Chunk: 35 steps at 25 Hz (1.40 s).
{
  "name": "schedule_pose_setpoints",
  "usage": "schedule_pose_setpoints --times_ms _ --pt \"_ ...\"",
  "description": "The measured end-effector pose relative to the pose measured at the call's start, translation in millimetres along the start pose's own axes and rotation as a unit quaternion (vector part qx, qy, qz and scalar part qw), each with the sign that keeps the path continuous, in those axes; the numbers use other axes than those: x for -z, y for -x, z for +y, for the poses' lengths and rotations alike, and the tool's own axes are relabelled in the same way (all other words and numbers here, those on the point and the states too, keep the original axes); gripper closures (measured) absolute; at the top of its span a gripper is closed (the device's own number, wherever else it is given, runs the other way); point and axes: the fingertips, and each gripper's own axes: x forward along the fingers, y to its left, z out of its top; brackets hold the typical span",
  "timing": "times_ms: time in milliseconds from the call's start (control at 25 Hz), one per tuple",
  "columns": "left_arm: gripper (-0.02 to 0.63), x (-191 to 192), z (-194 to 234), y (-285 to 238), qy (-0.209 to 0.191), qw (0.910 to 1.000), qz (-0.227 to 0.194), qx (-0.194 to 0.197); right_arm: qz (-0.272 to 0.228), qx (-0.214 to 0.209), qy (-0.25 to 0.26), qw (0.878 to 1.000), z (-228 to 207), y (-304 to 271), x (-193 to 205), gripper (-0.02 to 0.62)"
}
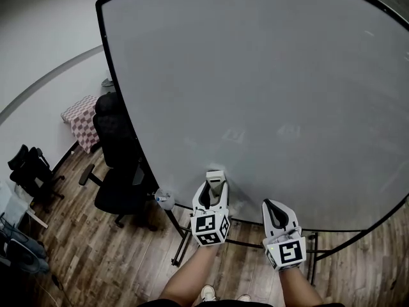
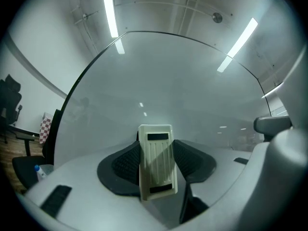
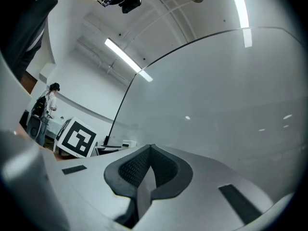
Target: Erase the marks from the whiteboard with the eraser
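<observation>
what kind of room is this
Probably an office or meeting room: a large whiteboard on a stand, a black office chair beside it on a wood-look floor, and strip lights on the ceiling.

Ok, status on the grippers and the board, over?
Left gripper shut on eraser, low at the whiteboard. Right gripper shut, empty. Only faint smudges showing mid-board. Nothing in the way.
</observation>
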Motion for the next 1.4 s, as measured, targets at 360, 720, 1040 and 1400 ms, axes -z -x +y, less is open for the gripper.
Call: schedule_pose_setpoints --times_ms 360,720,1040,1400 --pt "0.368 3.1 -83.9 0.3 -0.050 0.9944 0.003 0.093 -0.022 0.039 0.011 0.999 -27.5 24.8 -24.1 0.575" --pt "0.368 -16.2 -143.8 11.5 -0.067 0.9838 -0.015 0.165 -0.017 0.068 0.014 0.997 -47.2 47.2 -26.5 0.575" --pt "0.368 -52.2 -178.2 45.4 -0.092 0.9697 -0.041 0.222 -0.020 0.091 0.013 0.996 -61.5 67.4 -32.5 0.577" --pt "0.367 -79.3 -157.7 80.6 -0.140 0.9660 -0.053 0.211 -0.013 0.076 0.032 0.997 -49.1 78.4 -38.4 0.577"
